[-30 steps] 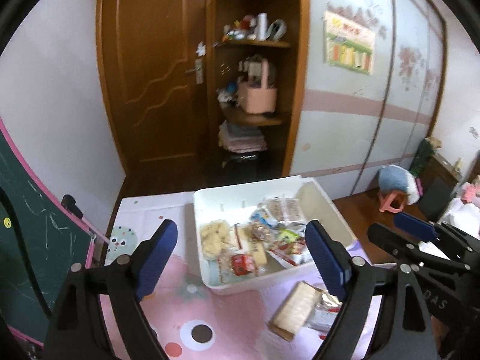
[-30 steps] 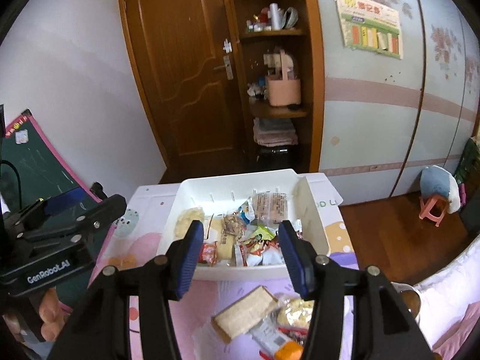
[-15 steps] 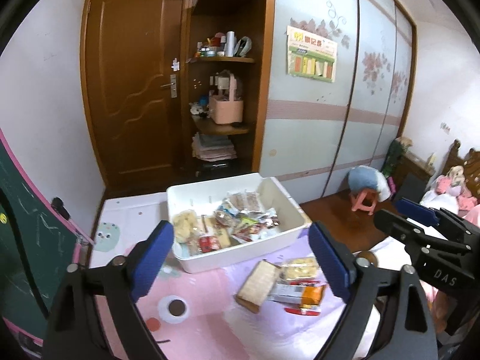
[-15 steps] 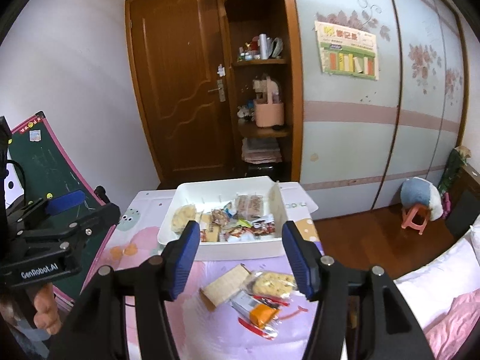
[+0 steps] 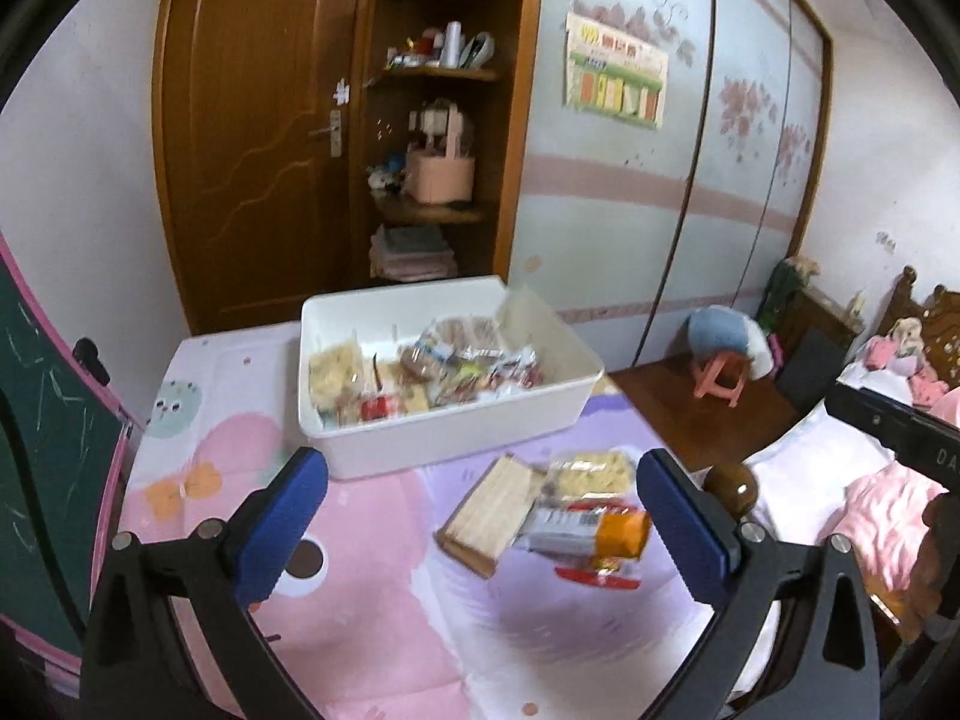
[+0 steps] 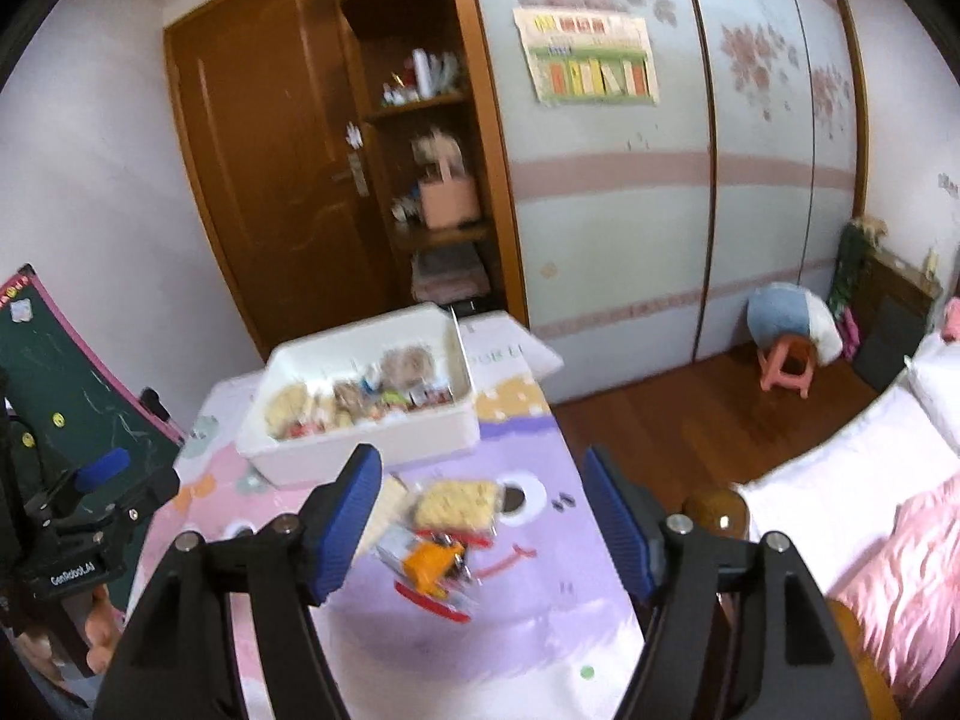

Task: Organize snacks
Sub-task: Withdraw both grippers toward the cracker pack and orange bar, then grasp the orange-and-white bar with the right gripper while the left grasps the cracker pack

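Observation:
A white bin [image 5: 456,432] [image 6: 360,444] with several wrapped snacks inside stands at the far end of a pink and purple cartoon cloth [image 5: 384,618]. In front of it lie loose snacks: a tan cracker pack [image 5: 489,516], a yellow biscuit bag [image 5: 594,471] [image 6: 459,504] and an orange and red packet [image 5: 618,534] [image 6: 432,561]. My left gripper [image 5: 483,513] hangs above them with its jaws opening wide and nothing between the pads. My right gripper [image 6: 483,510] hovers over the same pile, jaws opening, nothing gripped. The left tool's body [image 6: 90,516] shows in the right wrist view.
A green chalkboard [image 5: 42,438] leans at the cloth's left edge. A brown door [image 5: 252,138] and open shelves [image 5: 432,138] stand behind the bin. At right are wooden floor, a pink stool [image 5: 723,381], a brown knob [image 5: 729,483] and bedding [image 6: 852,480].
Both grippers have drawn back from the bin toward me and opened wider. The loose snacks in front of the bin now sit between the fingers of each view.

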Available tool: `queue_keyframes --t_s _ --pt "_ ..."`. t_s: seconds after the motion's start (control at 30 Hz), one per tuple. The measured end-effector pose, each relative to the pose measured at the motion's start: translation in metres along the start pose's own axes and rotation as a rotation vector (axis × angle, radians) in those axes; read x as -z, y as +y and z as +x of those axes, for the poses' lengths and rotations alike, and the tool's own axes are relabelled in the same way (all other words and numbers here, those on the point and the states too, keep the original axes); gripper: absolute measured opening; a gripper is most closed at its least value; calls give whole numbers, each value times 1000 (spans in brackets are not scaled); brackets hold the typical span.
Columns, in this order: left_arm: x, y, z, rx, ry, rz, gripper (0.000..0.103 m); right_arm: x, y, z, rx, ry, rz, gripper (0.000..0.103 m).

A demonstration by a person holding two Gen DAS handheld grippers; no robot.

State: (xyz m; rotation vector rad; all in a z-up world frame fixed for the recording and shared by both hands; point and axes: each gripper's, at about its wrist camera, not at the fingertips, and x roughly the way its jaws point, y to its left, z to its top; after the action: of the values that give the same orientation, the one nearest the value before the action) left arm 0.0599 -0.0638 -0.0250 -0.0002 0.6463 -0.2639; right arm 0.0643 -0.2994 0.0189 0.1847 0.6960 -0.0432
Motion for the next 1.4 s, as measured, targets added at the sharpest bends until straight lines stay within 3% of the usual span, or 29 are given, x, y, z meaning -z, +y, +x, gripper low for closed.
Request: queue_keyframes --t_s 0.27,0.37,0.47,0.63,0.83,0.9,0.97,1.07,1.2,1.3,1.4 --pt "18 1 41 -55 59 67 103 48 -5 74 -61 204 37 70" --pt "24 -1 60 -62 89 92 103 63 -3 101 -121 286 77 70" --pt "30 -3 79 -61 126 114 103 74 4 121 -151 332 83 69" --pt "38 -8 107 -24 189 166 103 85 19 148 -194 390 72 57" --pt "45 -10 142 0 272 226 103 88 22 177 -230 439 117 54" --pt "48 -9 154 0 297 235 103 89 21 185 -236 450 132 48" --pt "50 -8 164 6 325 241 103 90 20 190 -267 462 146 34" --pt "54 -8 183 23 376 250 103 90 18 189 -293 440 146 32" --pt "57 -13 204 24 415 281 103 81 15 171 -326 372 123 19" --pt "57 -15 221 38 455 278 102 69 17 153 -284 311 62 16" --pt "57 -17 236 51 497 264 94 62 17 147 -275 288 50 16"
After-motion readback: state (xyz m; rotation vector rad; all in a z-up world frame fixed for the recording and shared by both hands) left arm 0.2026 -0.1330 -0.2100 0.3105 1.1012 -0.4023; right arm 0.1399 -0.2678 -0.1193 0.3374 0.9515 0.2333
